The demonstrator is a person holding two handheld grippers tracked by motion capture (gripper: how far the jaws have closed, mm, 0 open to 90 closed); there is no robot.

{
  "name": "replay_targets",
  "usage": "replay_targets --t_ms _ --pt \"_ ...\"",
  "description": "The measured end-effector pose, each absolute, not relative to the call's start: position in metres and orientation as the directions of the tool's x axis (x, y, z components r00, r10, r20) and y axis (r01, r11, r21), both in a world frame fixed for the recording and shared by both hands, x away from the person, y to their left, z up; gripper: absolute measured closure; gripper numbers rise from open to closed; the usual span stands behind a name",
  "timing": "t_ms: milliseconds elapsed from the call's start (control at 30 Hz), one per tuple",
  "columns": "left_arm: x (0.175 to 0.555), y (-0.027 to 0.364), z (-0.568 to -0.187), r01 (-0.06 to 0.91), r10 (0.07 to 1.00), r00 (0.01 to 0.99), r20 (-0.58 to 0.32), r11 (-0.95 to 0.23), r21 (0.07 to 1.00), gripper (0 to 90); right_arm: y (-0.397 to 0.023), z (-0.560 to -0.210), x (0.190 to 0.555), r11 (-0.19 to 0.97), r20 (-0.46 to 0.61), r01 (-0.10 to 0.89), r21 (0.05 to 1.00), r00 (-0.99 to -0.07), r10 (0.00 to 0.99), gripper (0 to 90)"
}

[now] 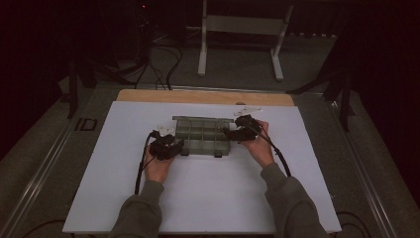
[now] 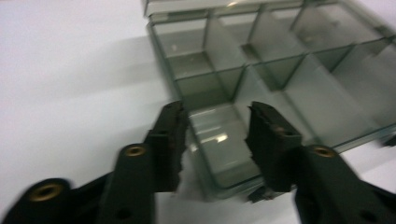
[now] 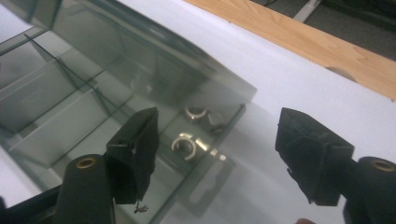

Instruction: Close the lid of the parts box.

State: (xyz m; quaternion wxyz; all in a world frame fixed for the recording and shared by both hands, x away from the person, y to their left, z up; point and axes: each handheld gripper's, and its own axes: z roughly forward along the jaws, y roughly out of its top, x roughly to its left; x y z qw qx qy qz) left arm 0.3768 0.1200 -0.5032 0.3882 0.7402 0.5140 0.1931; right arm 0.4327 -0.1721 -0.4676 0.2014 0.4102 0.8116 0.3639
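Note:
A clear, green-tinted compartment box (image 1: 203, 134) lies in the middle of the white board (image 1: 208, 198). My left gripper (image 1: 178, 147) is at the box's near left corner. In the left gripper view its jaws (image 2: 217, 121) stand apart, one outside the box's (image 2: 280, 70) corner wall and one over the corner compartment, with no pad pressing. My right gripper (image 1: 229, 133) is at the box's right end. Its jaws (image 3: 217, 113) stand wide apart, one over the box (image 3: 70, 88) and one over the board. Small metal rings (image 3: 184, 144) lie in the end compartment between them.
A wooden strip (image 1: 203, 96) runs along the board's far edge, with a small clear piece (image 1: 247, 106) near it. Another small pale piece (image 1: 163, 128) lies just beyond the left gripper. White frame legs (image 1: 202, 49) stand on the floor behind the table.

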Motion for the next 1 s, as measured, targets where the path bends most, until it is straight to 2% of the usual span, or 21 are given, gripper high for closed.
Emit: replay_targets --t_ms 167,300,400,533,767,933,1000 --pt "0.374 0.122 -0.499 0.588 0.902 0.413 -0.124 -0.161 0.793 39.0 -0.181 -0.465 0.425 0.371 0.011 0.532 0.761 -0.582 0.813 26.7" --pt "0.372 0.125 -0.494 0.575 0.895 0.423 -0.141 -0.145 0.805 33.6 -0.189 -0.462 0.421 0.366 0.028 0.542 0.756 -0.586 0.81 20.9" --pt "0.373 0.129 -0.492 0.578 0.886 0.434 -0.162 -0.135 0.805 29.2 -0.195 -0.461 0.422 0.34 0.061 0.565 0.752 -0.573 0.817 13.5" --pt "0.372 0.135 -0.487 0.559 0.874 0.459 -0.157 -0.147 0.816 23.0 -0.202 -0.458 0.422 0.301 0.079 0.576 0.76 -0.541 0.837 10.8" --pt "0.369 0.145 -0.475 0.532 0.876 0.458 -0.151 -0.133 0.836 24.6 -0.21 -0.451 0.421 0.257 0.097 0.56 0.788 -0.525 0.846 14.1" --pt "0.366 0.151 -0.465 0.502 0.883 0.451 -0.133 -0.128 0.855 29.5 -0.22 -0.446 0.42 0.216 0.115 0.556 0.803 -0.5 0.859 19.0" --pt "0.363 0.154 -0.461 0.478 0.893 0.435 -0.118 -0.118 0.87 35.0 -0.223 -0.443 0.419 0.2 0.116 0.55 0.811 -0.485 0.867 22.2"
